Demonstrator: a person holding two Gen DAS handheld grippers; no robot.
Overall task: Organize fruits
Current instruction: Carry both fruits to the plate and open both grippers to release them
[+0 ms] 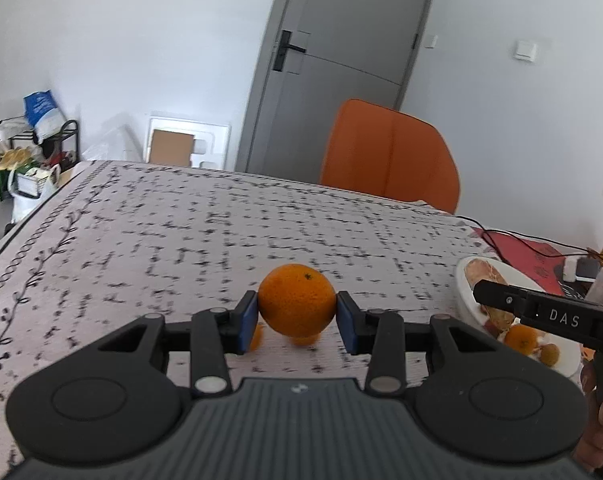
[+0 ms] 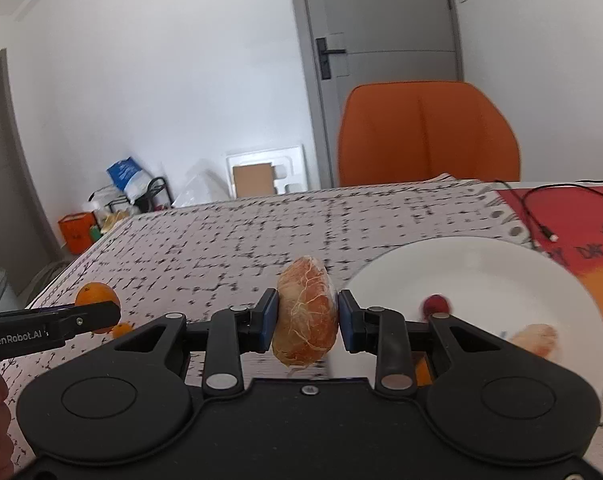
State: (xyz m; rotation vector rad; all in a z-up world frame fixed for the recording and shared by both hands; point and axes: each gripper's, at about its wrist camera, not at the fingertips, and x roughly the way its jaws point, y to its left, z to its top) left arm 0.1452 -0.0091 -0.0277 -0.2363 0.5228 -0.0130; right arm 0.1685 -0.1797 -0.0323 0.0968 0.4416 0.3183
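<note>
Left gripper (image 1: 297,312) and right gripper (image 2: 307,316), both clamped on fruit, side by side

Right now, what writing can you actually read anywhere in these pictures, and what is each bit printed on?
"DAS": white letters on the black side of the right claw, seen from the left wrist view.
"GenRobot.AI": white letters on the side of the left claw, seen from the right wrist view.
Dark characters on the red mat: too blurred to read.
Print on the blue bag: too small.

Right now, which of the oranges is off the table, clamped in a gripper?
The large whole orange, pinched between the left gripper pads. The smaller oranges lie on the tablecloth beneath it.
</note>
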